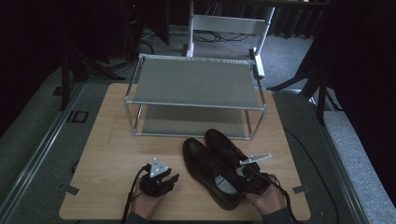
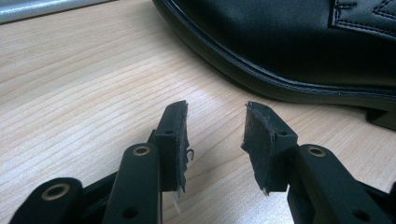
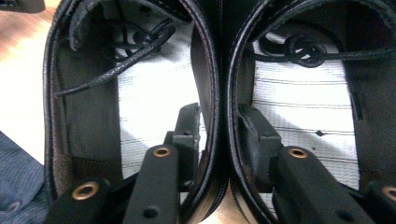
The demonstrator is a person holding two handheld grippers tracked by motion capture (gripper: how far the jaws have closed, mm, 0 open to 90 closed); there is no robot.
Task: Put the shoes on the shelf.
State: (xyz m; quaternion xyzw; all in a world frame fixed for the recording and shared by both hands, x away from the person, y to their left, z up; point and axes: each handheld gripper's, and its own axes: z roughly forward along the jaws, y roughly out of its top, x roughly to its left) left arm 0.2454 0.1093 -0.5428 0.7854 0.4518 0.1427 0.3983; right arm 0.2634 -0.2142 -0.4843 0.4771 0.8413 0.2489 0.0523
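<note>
Two black leather lace-up shoes stand side by side on the wooden table (image 1: 116, 144), the left shoe (image 1: 203, 170) and the right shoe (image 1: 223, 143). My right gripper (image 1: 237, 179) reaches into their heel ends from the near side. One jaw sits inside the left shoe (image 3: 149, 93), the other inside the right shoe (image 3: 299, 93). The right gripper (image 3: 218, 130) pinches their two adjoining side walls together. My left gripper (image 1: 173, 178) rests low over the table just left of the shoes. The left gripper (image 2: 215, 135) is open, with bare wood between its pads and a shoe's side (image 2: 289, 42) just beyond.
A metal two-shelf rack (image 1: 194, 88) stands at the back of the table, right behind the shoes' toes. Open wood lies to the left of the left gripper. A blue sleeve (image 3: 18, 182) shows at the lower left of the right gripper view.
</note>
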